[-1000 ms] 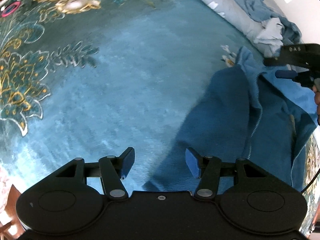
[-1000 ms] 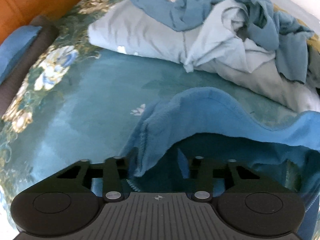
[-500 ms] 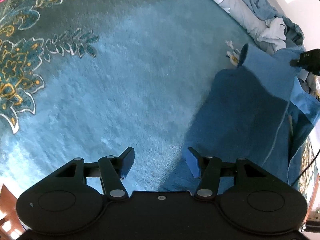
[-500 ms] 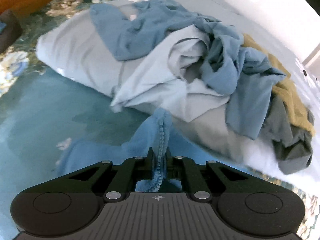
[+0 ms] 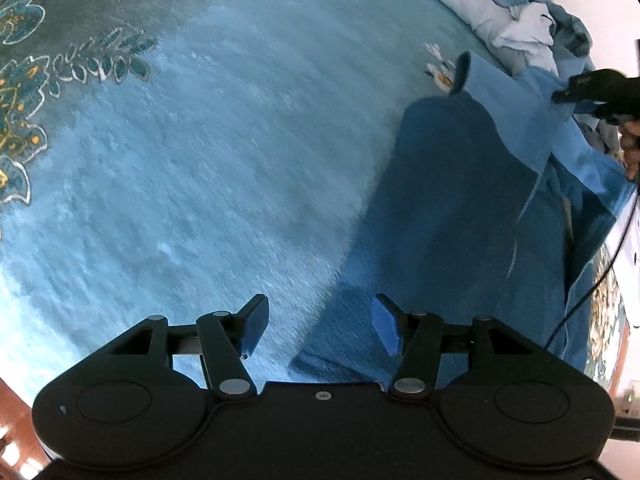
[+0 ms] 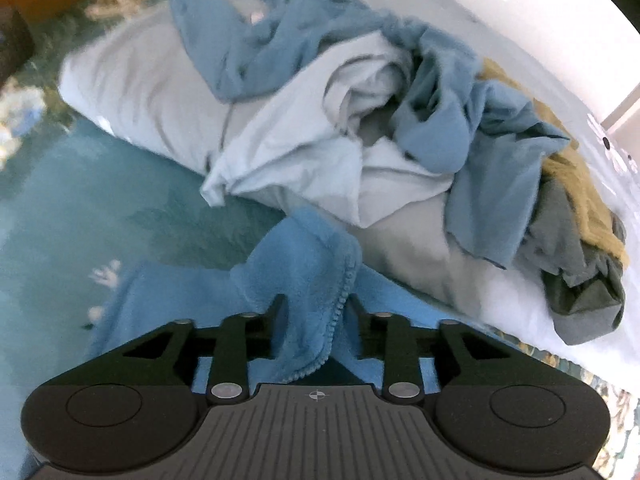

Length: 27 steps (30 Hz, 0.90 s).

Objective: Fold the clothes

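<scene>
A blue fleece garment (image 5: 460,208) lies spread on the teal bedspread (image 5: 240,140), its near corner just under my left gripper's right finger. My left gripper (image 5: 318,330) is open and empty, hovering above that corner. My right gripper (image 6: 316,312) is open, with a fold of the blue fleece (image 6: 308,272) and its stitched hem standing loosely between the fingers; the jaws stand apart and do not pinch it. The right gripper also shows in the left wrist view (image 5: 596,92) at the garment's far edge.
A pile of unfolded clothes (image 6: 400,120), light blue, blue, olive and grey, lies on a grey pillow (image 6: 140,96) just beyond the right gripper. A white wall (image 6: 540,12) is behind it. Floral patterning (image 5: 24,92) marks the bedspread's left side.
My right gripper was shut on the fleece edge half a second ago and has now opened. The fleece has been pulled out flatter. My left gripper stayed open and shifted slightly.
</scene>
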Available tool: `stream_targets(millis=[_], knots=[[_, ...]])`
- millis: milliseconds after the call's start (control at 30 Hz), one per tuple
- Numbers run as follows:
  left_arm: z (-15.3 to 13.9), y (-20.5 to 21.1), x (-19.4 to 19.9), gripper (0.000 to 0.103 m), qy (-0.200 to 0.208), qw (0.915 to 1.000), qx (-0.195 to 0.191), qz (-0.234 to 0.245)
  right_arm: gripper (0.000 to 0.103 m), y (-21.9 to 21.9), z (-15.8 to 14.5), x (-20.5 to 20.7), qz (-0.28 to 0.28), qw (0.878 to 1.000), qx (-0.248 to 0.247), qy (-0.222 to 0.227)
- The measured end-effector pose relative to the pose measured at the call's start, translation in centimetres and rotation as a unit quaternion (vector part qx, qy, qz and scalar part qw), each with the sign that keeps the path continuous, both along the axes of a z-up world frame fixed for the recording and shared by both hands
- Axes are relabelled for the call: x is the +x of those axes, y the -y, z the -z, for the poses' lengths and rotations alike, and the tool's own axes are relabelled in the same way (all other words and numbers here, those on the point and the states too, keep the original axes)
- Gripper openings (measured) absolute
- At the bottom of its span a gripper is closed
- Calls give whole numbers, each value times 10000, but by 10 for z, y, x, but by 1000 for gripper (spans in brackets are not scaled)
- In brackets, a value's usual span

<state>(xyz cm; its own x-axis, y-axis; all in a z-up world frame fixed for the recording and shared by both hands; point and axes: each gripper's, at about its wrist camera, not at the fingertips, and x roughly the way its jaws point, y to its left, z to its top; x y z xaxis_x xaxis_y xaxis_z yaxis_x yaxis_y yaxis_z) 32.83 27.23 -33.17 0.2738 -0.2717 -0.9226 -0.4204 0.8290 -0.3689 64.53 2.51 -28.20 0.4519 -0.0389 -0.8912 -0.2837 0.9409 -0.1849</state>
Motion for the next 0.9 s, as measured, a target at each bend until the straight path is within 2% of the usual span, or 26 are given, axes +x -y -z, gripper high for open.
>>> stream_targets(millis=[167, 300, 467, 633, 833, 900], knots=[[-2, 10, -8, 55, 8, 9998, -153, -93, 43, 32, -40, -46, 169, 9981, 541, 222], [-6, 16, -17, 55, 36, 9996, -140, -229, 44, 72, -60, -107, 433, 9954, 837, 154], [-13, 27, -30, 55, 65, 9997, 98, -223, 45, 132, -67, -184, 876, 9927, 815, -127], [-17, 37, -42, 55, 68, 9991, 288, -315, 46, 207, -75, -245, 1768, 9803, 797, -375], [-5, 46, -50, 55, -141, 9971, 123, -741, 47, 276, -70, -305, 2601, 9612, 710, -582], [0, 49, -52, 55, -205, 9958, 41, -891, 48, 289, -68, -323, 2726, 9574, 710, -632]])
